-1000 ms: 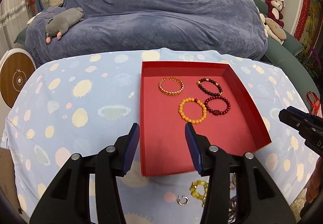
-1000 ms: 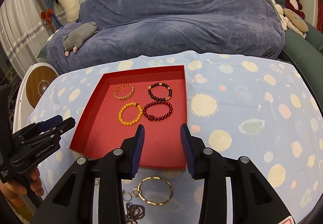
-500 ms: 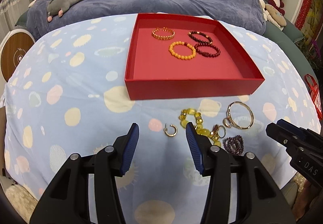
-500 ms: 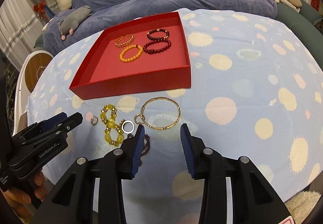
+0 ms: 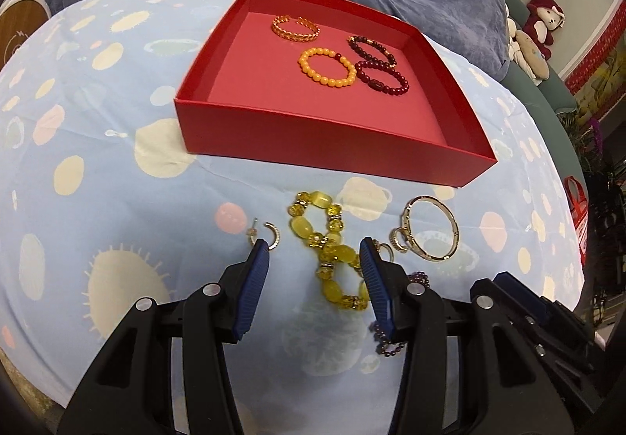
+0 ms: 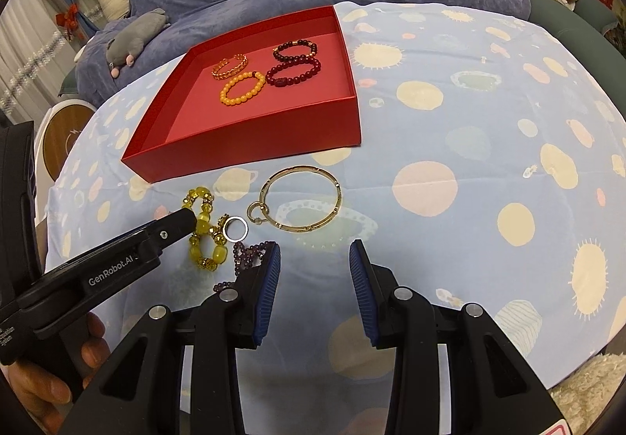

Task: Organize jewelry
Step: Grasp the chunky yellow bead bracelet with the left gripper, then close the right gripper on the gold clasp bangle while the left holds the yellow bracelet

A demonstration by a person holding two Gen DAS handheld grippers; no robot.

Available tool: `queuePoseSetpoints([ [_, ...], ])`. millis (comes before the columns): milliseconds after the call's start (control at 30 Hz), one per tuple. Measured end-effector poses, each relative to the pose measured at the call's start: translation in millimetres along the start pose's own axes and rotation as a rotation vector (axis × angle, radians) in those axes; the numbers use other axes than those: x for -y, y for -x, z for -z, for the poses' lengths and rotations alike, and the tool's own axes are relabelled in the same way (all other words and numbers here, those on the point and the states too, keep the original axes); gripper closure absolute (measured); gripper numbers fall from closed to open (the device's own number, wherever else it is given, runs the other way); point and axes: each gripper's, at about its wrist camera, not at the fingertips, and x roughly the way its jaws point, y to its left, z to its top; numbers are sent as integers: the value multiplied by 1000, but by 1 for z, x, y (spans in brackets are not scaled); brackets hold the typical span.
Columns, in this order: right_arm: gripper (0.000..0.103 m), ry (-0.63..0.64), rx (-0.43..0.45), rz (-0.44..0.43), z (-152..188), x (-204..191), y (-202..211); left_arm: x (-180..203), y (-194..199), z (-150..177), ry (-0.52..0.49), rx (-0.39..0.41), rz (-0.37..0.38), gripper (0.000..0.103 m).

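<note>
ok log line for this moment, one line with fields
stage: approach | left tongs: open over yellow bead bracelet | right tongs: open, empty | red tray: four bracelets inside | held: nothing

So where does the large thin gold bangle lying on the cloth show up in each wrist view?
Left wrist view: the large thin gold bangle lies right of centre, past the right fingertip, in front of the tray's near right corner.
Right wrist view: it lies at centre, beyond the open jaws, just in front of the tray's near wall.
Shared landmark: the shallow red tray holding four bracelets.
</note>
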Motion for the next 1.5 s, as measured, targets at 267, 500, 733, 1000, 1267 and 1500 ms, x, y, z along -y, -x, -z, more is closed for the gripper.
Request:
queuePoseSetpoints([
  [267, 67, -25, -5, 0, -2, 9, -3, 7, -14, -2, -1, 1, -29, 72],
  [500, 67, -20, -13, -6, -2, 8, -7, 8, -13, -4, -18, 5, -2, 92],
  [733, 67, -23, -16, -15, -7, 7, -12, -2, -1, -1, -30, 11, -6, 94],
  [1000, 67, -22, -18, -24, -20, 2, -26, -13, 4, 2, -22, 10, -24, 94],
  [1267, 67, 27, -23, 6, -32, -12, -44, -11, 1, 3, -30, 1, -20, 94],
  [1500, 69, -4, -25, 29, -36, 2, -52, -8, -2, 6, -36, -6, -11, 94],
])
